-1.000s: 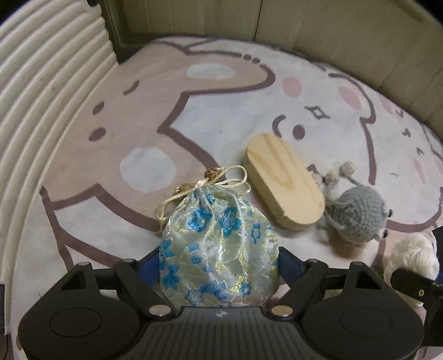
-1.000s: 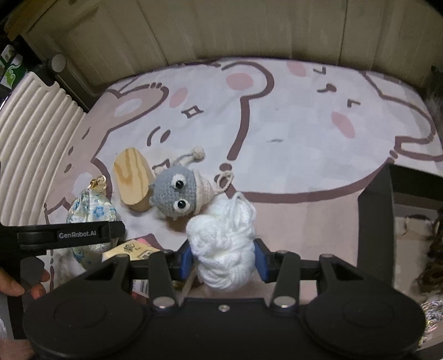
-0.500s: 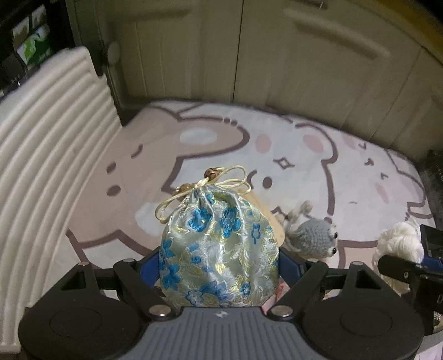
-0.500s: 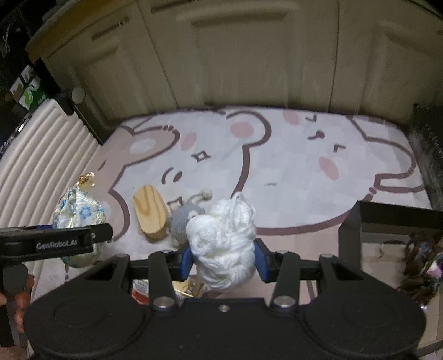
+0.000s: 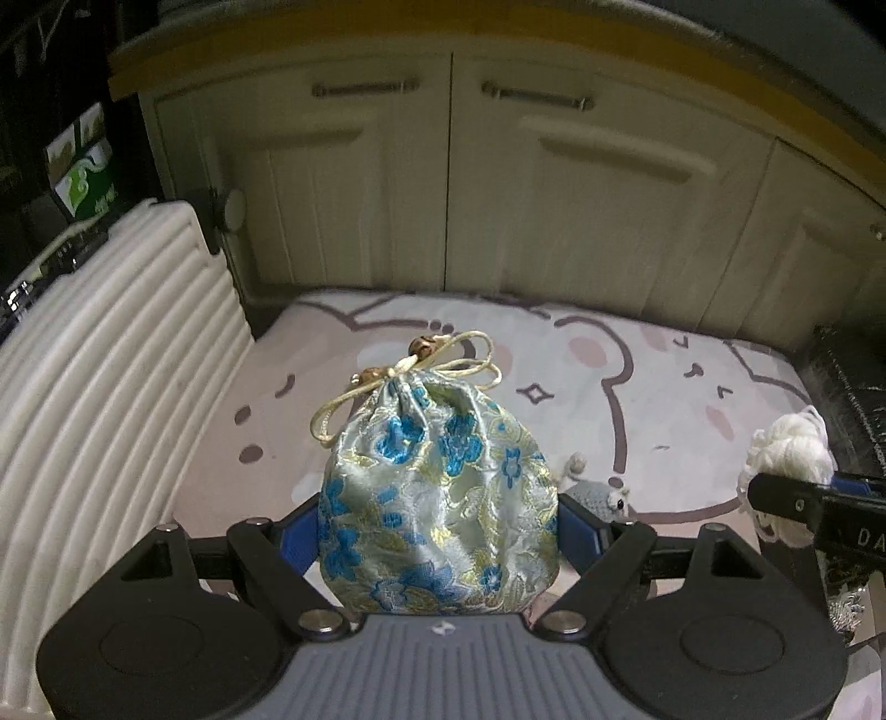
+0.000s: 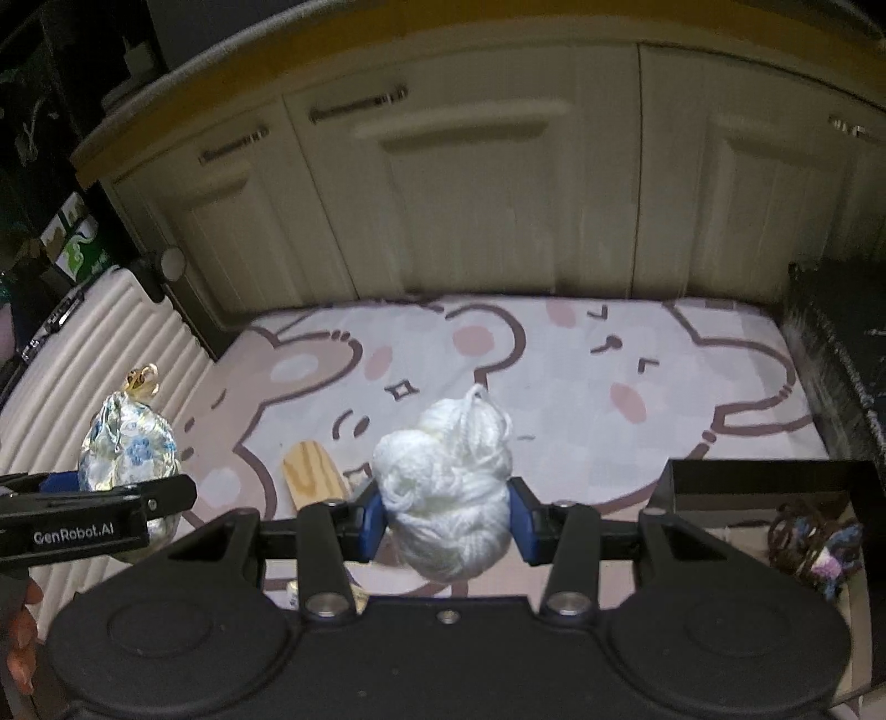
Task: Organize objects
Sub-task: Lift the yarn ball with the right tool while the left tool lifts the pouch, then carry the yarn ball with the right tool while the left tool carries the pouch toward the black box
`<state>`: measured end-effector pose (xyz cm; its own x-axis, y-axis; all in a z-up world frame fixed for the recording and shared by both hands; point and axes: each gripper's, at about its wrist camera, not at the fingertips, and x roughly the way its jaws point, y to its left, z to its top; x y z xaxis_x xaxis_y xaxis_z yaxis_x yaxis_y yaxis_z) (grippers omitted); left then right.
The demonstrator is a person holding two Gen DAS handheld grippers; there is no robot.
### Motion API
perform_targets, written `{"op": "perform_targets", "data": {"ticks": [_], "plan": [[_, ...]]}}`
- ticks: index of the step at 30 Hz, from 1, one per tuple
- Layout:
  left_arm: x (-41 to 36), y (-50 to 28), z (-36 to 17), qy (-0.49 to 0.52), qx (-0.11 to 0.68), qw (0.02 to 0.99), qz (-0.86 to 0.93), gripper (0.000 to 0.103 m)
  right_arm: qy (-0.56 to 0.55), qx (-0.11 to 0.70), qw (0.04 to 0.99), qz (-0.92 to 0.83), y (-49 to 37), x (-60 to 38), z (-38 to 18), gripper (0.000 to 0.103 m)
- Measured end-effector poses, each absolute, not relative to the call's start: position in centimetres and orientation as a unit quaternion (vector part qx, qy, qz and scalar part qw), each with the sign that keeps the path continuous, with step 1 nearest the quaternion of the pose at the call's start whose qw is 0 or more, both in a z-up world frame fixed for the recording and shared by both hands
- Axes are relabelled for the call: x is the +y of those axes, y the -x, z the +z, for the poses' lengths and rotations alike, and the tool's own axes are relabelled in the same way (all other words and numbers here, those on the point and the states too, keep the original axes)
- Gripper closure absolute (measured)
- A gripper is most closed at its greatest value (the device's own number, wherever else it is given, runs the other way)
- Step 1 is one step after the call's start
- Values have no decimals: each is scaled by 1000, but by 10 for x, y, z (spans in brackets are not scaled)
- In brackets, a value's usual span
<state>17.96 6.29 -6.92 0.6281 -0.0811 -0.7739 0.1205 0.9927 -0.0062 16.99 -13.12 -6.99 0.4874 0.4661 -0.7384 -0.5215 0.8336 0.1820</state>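
Carrying step, by my reading: both finds are lifted clear of the mat [image 6: 581, 354]. The left gripper [image 5: 437, 531] has its jaws spread wide, clamped on the pouch [image 5: 437, 498], frame centre, long axis upright, tied neck pointing up. The right gripper [image 6: 446, 523] has its jaws half-closed on the yarn [image 6: 448, 487], centre, loose strand upward. Next each needs a destination, probably the box [image 6: 764, 482] at lower right.

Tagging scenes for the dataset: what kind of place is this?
Probably a home floor, likely a kitchen or utility corner: a cartoon-animal rug lies against cream cabinet doors with bar handles under a yellow-edged countertop, beside a ribbed white suitcase.
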Motion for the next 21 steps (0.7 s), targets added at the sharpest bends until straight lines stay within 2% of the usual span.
{"op": "perform_targets", "data": {"ticks": [21], "plan": [[27, -167, -50, -27, 396, 913, -93, 19, 42, 390, 881, 265, -175, -171, -47, 57]]}}
